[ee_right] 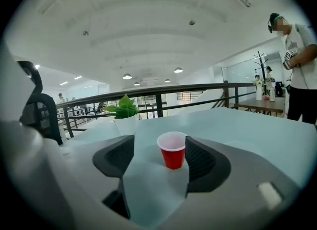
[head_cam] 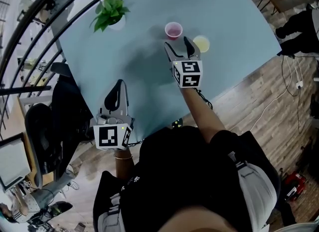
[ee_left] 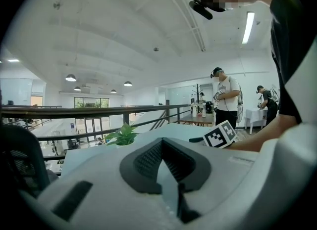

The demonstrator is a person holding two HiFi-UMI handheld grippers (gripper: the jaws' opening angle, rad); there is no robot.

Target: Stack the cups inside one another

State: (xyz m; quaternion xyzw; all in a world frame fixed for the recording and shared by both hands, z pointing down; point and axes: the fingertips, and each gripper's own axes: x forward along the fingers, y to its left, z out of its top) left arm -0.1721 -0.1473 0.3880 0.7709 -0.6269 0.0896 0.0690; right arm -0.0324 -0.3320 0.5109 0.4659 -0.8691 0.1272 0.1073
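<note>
A red cup (head_cam: 173,29) stands upright on the pale blue table (head_cam: 149,76), and a yellow cup (head_cam: 201,43) stands just right of it. My right gripper (head_cam: 177,45) is open close behind the red cup, its right finger beside the yellow cup. In the right gripper view the red cup (ee_right: 173,150) stands just ahead of the open right gripper (ee_right: 157,150), near the right jaw and untouched. The yellow cup is hidden there. My left gripper (head_cam: 118,87) hovers near the table's front left, shut on nothing; in its own view the left gripper (ee_left: 161,142) has its pads meeting at the tips.
A potted plant (head_cam: 110,11) stands at the table's far left, also seen as the plant (ee_right: 124,111). A black office chair (head_cam: 42,131) is left of the table's near edge. A railing (ee_right: 158,95) runs beyond the table. People stand in the distance (ee_left: 225,95).
</note>
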